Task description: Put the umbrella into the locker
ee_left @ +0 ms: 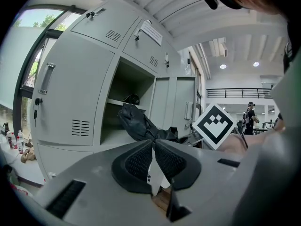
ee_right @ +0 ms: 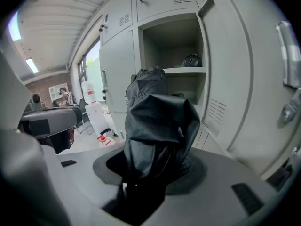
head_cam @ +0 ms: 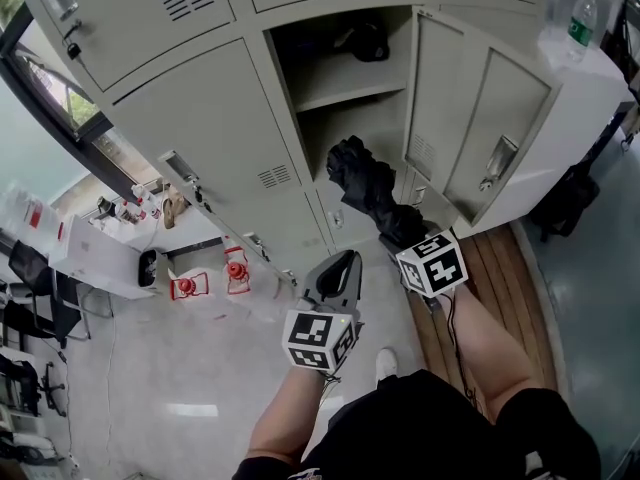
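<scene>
The right gripper (ee_right: 155,171) clamps the umbrella (head_cam: 366,184), its free end aimed at the open locker (head_cam: 345,93) for insertion; the left gripper (ee_left: 153,147) hangs empty, jaws together.

Umbrella (head_cam: 362,180) in right gripper (ee_right: 151,166), before open locker (head_cam: 352,94); left gripper (head_cam: 343,261) to its left.

The left gripper (ee_left: 153,142) has its jaws together and empty; beyond it, a black umbrella (ee_left: 135,123) reaches toward the open locker (ee_left: 133,81).

locker shelf (head_cam: 345,94): dark item (head_cam: 366,40) | floor (head_cam: 180,368): red objects (head_cam: 237,271)
</scene>
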Motion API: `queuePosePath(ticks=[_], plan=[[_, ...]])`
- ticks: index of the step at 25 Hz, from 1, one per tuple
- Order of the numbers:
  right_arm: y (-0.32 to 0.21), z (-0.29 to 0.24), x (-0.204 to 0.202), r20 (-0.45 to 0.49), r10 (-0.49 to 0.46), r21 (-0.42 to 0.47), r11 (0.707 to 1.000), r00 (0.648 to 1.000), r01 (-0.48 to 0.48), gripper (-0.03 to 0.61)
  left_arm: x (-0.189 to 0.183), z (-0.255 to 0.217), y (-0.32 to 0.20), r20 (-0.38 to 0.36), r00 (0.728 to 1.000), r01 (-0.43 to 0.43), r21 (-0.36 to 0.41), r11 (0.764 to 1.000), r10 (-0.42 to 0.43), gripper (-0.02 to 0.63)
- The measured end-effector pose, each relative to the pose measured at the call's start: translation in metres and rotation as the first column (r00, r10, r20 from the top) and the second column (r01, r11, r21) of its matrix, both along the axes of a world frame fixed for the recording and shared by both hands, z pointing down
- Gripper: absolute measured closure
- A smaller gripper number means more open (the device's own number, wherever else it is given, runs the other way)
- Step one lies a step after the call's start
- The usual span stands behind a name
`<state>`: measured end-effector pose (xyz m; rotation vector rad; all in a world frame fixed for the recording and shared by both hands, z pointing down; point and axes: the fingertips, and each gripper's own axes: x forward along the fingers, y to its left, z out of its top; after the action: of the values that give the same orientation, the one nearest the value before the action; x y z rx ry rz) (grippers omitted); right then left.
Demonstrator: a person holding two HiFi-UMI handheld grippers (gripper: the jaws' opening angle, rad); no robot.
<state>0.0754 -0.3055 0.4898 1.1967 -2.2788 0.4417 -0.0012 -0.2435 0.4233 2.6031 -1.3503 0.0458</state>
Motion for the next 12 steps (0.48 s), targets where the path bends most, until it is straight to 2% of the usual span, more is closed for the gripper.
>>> queuePosePath(ticks=[12], plan=[[-0.051, -0.001, 0.008, -0.05, -0.031, 0.0, 1.0, 0.998, 0.031, 0.333, 0.015, -0.006, -0.032, 0.026, 1.0, 0.016, 0.025, 1.0, -0.017, 0.581]])
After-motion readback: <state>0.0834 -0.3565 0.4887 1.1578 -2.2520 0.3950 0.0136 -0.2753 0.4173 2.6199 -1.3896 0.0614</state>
